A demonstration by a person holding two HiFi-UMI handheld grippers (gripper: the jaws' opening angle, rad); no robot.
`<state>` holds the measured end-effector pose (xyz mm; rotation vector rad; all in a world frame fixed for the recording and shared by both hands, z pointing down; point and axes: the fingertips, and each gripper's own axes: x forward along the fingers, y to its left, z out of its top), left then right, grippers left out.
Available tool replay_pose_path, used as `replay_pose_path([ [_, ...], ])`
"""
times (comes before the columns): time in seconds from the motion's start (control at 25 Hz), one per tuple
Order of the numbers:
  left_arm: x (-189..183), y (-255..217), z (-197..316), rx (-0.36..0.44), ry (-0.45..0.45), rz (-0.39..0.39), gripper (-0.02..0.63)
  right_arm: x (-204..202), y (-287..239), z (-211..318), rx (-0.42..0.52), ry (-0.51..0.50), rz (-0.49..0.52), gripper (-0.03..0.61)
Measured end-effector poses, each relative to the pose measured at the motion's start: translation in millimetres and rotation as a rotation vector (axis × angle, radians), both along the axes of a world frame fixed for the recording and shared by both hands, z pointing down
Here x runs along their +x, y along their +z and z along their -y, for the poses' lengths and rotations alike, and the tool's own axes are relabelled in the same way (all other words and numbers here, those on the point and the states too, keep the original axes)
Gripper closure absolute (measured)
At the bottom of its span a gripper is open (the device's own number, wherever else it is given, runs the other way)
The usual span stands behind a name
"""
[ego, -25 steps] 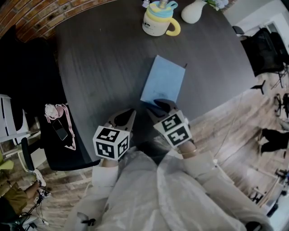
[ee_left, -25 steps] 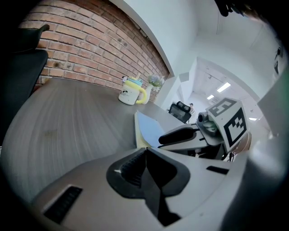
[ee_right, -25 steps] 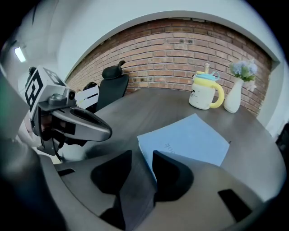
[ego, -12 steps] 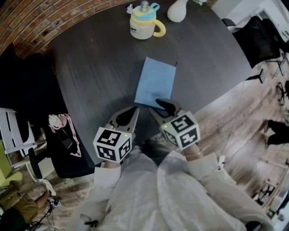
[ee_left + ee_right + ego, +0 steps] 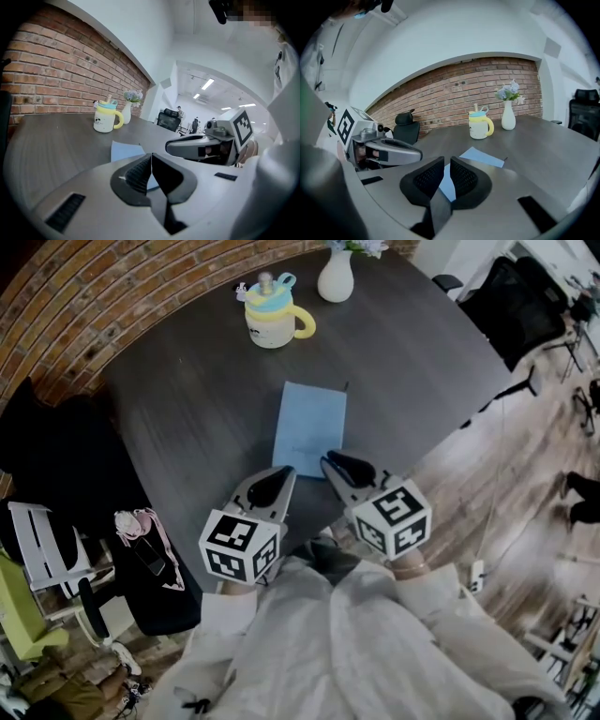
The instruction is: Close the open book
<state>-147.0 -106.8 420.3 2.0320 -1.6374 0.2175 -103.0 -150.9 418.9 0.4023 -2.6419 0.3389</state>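
Book (image 5: 309, 430): blue cover up, flat on the dark bench (image 5: 187, 409), looks closed already. Nothing is on it and neither gripper touches it.

Risks, as I judge them:
- The right gripper (image 5: 330, 462) has its tip just beside the book's near edge. A dip or forward push there could catch the cover corner and lift it open again.
- A sideways knock from either gripper could skew or slide the book on the smooth bench. The bench edge lies on the book's near side, so a drag back could pull it over the edge.
- The mug (image 5: 269, 311) and vase (image 5: 336, 277) stand well beyond the book's far edge, so they're unlikely to be hit.

Pose:
- Both grippers are on the book's near side, side by side, raised off the bench. They point toward the book and angle slightly down, marker cubes toward the person.
- The left gripper (image 5: 281, 474) sits near the book's near-left corner, jaws pressed together, nothing in them.
- The right gripper's jaws have just been closing. A narrow gap is left, and only the book is seen through it, farther off.
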Motion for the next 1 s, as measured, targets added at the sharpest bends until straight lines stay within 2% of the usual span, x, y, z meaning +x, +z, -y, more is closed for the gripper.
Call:
replay_pose_path([
  [0.16,3.5,-13.6,9.3,0.033,0.007,0.004,0.607,10.2,-11.7,0.9,-0.014,-0.001,0.026,0.549],
  [0.48,13.9,-24.0,21.9,0.03,0.06,0.086,0.607,25.8,-38.7,9.7,0.019,0.02,0.08,0.56],
  [0.84,34.8,-28.9,26.7,0.033,0.111,0.084,0.607,40.4,-50.2,17.6,0.023,0.087,0.13,0.563],
  [1.0,40.4,-37.3,29.8,0.055,0.129,0.057,0.607,45.5,-54.0,17.3,0.032,0.095,0.152,0.565],
])
